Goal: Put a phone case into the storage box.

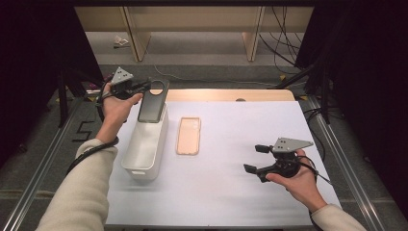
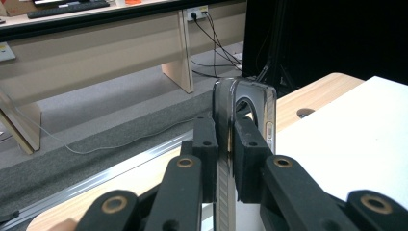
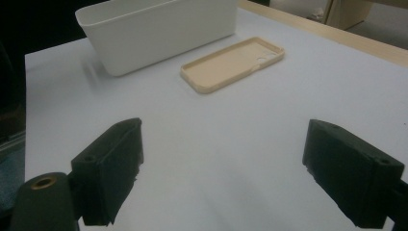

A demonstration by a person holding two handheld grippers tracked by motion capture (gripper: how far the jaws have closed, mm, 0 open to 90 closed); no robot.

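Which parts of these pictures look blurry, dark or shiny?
High view: the room's sides fall into black, while the white table is evenly lit. Left gripper view: glare streaks the dark phone case; the near fingers are soft. Right gripper view: the fingers are out of focus, and the beige phone case is fairly sharp.

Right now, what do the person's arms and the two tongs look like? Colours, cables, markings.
Both tongs are black, with a grey three-cornered plate on top of each: left tongs, right tongs. The linkage arms carry brass-coloured pivot rings, and the jaw pads are blocky black with small screw holes. A black cable trails from each along the forearm. The person wears cream long sleeves. No markings can be made out.
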